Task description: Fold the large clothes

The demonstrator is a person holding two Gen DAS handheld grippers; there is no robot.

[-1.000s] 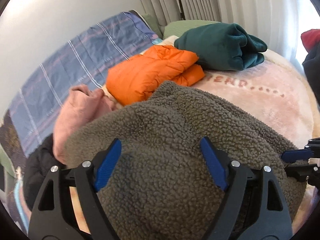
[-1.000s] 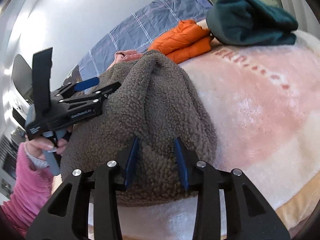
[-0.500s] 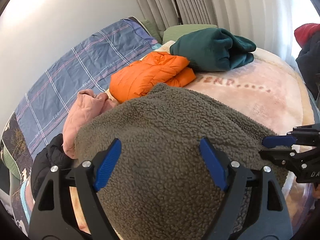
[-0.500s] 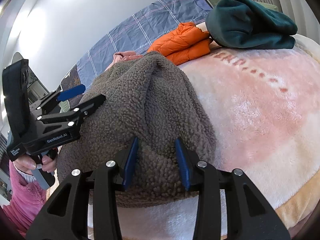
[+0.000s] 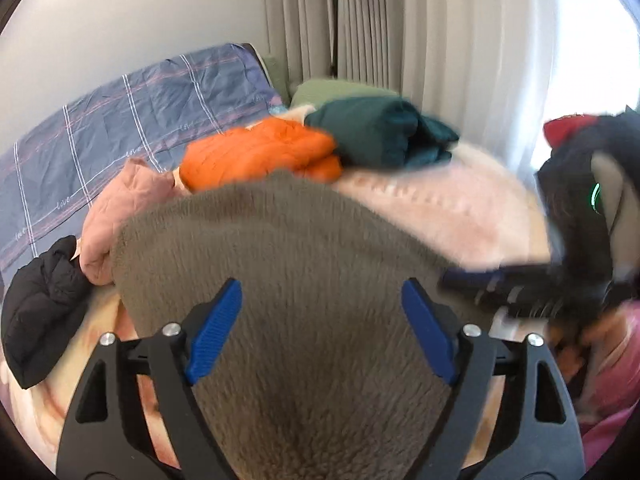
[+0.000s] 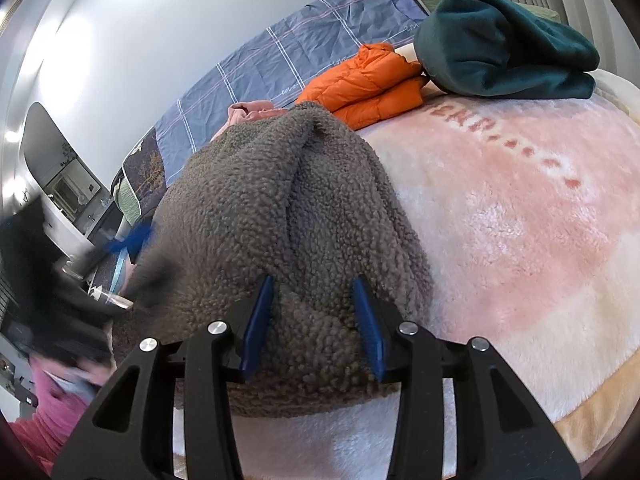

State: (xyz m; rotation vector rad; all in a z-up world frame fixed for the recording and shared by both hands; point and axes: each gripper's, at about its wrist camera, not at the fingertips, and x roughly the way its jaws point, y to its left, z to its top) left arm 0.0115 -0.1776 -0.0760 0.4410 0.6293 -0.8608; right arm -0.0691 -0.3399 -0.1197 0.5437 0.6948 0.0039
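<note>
A grey-brown fleece garment [image 6: 280,192] lies bunched on the pink plush blanket [image 6: 520,200]. My right gripper [image 6: 312,324] sits at its near edge with a thick fold of fleece between the blue pads. The jaws are opening, and the fold still fills the gap and touches both pads. My left gripper [image 5: 322,330] hovers over the fleece [image 5: 300,248] with its jaws wide and still opening. Its pads press on nothing. In the right wrist view the left gripper [image 6: 100,264] is a blur by the fleece's left edge. The left wrist view shows the right gripper [image 5: 520,288] blurred.
Folded orange puffer jacket [image 5: 260,152] and a folded dark teal garment [image 5: 376,132] lie at the far end of the bed. A pink garment [image 5: 124,196] and a black puffer [image 5: 40,308] lie left, beside a blue plaid sheet [image 5: 120,120]. Dark clothes [image 5: 580,200] hang right.
My left gripper has swung away to the left across the fleece and its jaws have widened. The right gripper has stayed put while its pads have spread slightly.
</note>
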